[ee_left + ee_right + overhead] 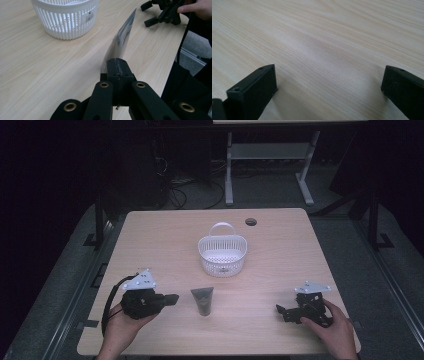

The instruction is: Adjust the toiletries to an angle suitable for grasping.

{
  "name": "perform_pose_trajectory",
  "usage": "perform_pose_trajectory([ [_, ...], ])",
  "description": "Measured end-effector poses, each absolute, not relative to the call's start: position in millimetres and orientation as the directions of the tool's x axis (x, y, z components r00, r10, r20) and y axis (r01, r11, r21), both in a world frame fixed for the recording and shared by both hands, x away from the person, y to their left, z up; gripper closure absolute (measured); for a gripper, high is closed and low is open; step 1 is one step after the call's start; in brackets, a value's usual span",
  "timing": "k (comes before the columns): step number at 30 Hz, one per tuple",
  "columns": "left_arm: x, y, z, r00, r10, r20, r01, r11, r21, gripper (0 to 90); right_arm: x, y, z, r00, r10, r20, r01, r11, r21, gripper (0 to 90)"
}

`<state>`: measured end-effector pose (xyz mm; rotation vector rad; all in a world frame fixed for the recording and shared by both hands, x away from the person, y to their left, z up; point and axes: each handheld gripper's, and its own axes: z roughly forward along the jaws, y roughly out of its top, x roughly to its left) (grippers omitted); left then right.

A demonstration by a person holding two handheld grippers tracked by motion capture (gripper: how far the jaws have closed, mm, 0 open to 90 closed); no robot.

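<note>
From above, the grey tube [202,300] stands cap-down on the table [150,240] between my grippers, before the basket [222,254]. My left gripper [117,68] is closed, empty, the tube's crimped edge rising behind. My right gripper [329,82] gapes wide.

There is one white basket [222,254] on the counter [150,245]. There is one dark tube [202,300]. Two tongs: left [172,299], right [281,311].

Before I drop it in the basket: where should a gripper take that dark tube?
Probably across the tube's narrower lower body, just above the cap, from the left gripper's side. It stands cap-down with the flat crimped end up; the body is stiffer than that thin edge.
</note>
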<state>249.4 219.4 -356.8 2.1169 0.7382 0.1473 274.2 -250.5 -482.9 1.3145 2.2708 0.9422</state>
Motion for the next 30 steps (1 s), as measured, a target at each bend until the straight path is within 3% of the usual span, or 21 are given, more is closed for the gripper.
perform_pose_trajectory([
  [30,262,185,-351,0.856,0.501,-0.130,0.405,-0.491,0.771,89.8,274,-251,-483,-0.507,0.861,0.026,0.627,0.348,0.697,0.0],
])
